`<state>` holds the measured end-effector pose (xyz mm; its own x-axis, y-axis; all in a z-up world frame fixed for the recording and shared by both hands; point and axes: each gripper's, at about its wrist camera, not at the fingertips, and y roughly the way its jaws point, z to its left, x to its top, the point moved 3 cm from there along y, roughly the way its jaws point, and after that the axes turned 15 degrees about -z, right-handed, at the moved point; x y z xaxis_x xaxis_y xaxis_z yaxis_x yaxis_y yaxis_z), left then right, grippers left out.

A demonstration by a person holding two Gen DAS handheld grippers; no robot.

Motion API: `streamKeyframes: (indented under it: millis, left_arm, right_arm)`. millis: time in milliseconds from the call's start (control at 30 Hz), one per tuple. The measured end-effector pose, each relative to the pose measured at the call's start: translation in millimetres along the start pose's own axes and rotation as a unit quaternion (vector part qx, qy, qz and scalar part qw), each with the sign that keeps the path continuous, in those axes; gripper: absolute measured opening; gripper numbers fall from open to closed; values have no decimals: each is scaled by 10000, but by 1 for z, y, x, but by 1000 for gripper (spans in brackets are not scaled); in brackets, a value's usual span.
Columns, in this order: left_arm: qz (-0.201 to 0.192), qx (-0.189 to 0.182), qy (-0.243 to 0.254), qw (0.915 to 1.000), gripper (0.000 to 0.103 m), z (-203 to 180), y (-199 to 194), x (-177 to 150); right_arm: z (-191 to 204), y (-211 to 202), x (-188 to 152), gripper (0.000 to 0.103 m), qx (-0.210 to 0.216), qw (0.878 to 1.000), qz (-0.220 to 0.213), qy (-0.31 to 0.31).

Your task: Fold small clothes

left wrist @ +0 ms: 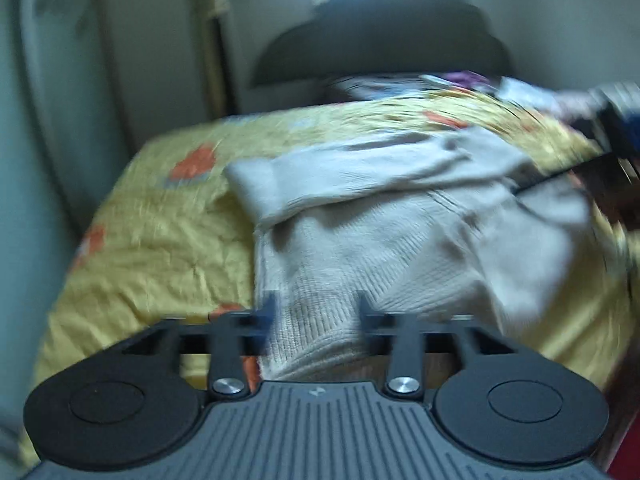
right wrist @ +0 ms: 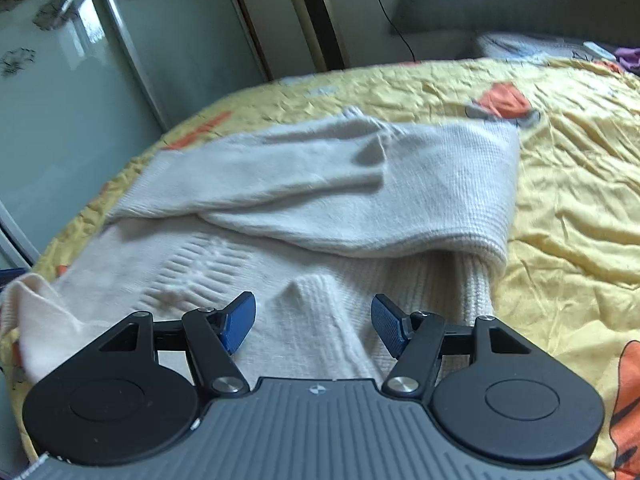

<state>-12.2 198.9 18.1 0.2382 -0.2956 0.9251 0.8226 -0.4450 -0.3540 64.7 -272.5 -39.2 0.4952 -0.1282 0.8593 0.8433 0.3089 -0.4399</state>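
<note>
Ribbed cream sweater (right wrist: 304, 184) lies folded on crinkled yellow quilt (right wrist: 572, 168).

One cream knitted sweater (right wrist: 304, 184) lies on one yellow bedspread (right wrist: 568, 184). Two grippers show: the left gripper (left wrist: 318, 312) and the right gripper (right wrist: 314, 320).

Both views are taken from low over the yellow bedspread (left wrist: 152, 240), looking forward along the fingers toward the far headboard (left wrist: 380, 40). The left wrist view is held close above the near hem of the cream sweater (left wrist: 360, 240) and is blurred; the wardrobe (left wrist: 48, 80) is seen at left. The right wrist view is set close over the same sweater (right wrist: 320, 184), angled toward the glass wardrobe doors (right wrist: 80, 80) at far left. Sweater, bedspread (right wrist: 568, 200), wardrobe and headboard (right wrist: 520, 0) are shared.
</note>
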Motion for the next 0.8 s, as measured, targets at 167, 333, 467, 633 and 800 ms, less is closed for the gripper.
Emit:
streamKeyframes:
  millis: [167,333,467,633,800]
  left_arm:
    - [-711,-588,1448,9851,84,-41,-30,-1]
    - [-301,-936,2010,9747,84,-59,-15,-5]
    - [-123,-911,3000,9495,84,-81,0,-19]
    - [-164,-889,3769,9218,79,-97,17,-27]
    - [-240,-986,2374,9661,23,-75,24,8]
  right_arm:
    - [3,6,-5,79,84,9999,41,-101]
    - [9,11,-4,82,27,9994,110,-316]
    - [11,9,-5,69,93,9995,99,-295]
    - [10,6,-2,28,40,9994,100,-320]
    - [14,-2,-1,16,46,9989,-93,-452]
